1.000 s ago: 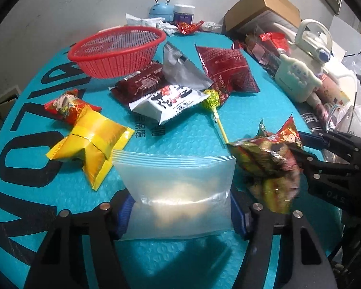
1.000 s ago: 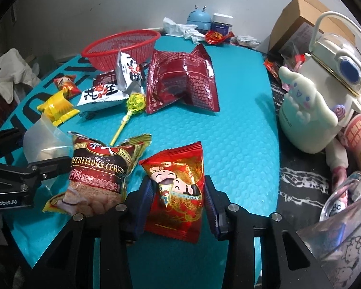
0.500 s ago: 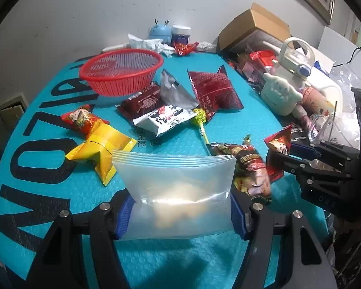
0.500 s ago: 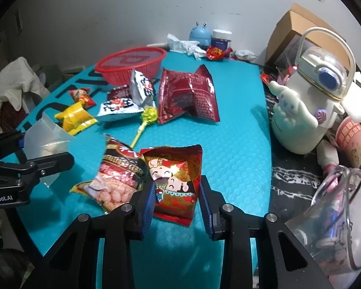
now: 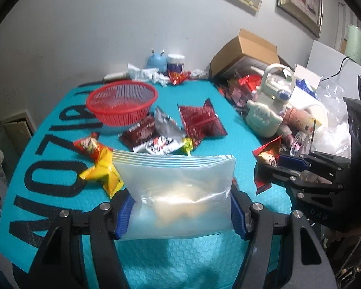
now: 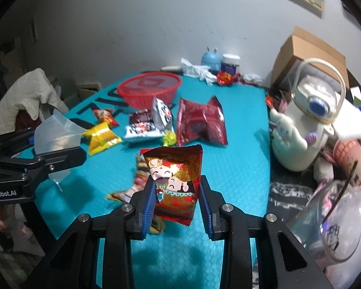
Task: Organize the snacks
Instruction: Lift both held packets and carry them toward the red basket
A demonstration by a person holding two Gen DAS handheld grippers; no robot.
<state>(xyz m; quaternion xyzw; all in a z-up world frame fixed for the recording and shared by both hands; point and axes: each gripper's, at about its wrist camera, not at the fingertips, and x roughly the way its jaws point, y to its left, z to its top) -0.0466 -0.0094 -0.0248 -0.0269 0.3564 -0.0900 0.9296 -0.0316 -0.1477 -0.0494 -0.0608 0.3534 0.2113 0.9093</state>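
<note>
My left gripper (image 5: 180, 213) is shut on a clear zip bag (image 5: 178, 187) with pale snack pieces in it, held upright above the teal mat (image 5: 48, 168). My right gripper (image 6: 178, 207) is shut on a red snack packet with cartoon figures (image 6: 174, 180), lifted off the mat. In the left wrist view the right gripper (image 5: 280, 166) sits at the right with that red packet (image 5: 267, 153). The right wrist view has the left gripper (image 6: 57, 159) and its zip bag (image 6: 56, 134) at the left. A red mesh basket (image 5: 121, 103) stands at the back.
Loose snacks lie mid-mat: a yellow packet (image 5: 103, 172), a dark red packet (image 5: 201, 122), a green lollipop (image 5: 187, 144), a white packet (image 6: 143, 131). A brown cereal packet (image 6: 138, 180) lies under my right gripper. A white cartoon flask (image 6: 300, 130) and cardboard box (image 5: 248, 53) crowd the right edge.
Both grippers have risen and tilted up. The right jaws have narrowed on the red packet and lifted it; the cereal packet stayed on the mat. The zip bag rose with the left gripper.
</note>
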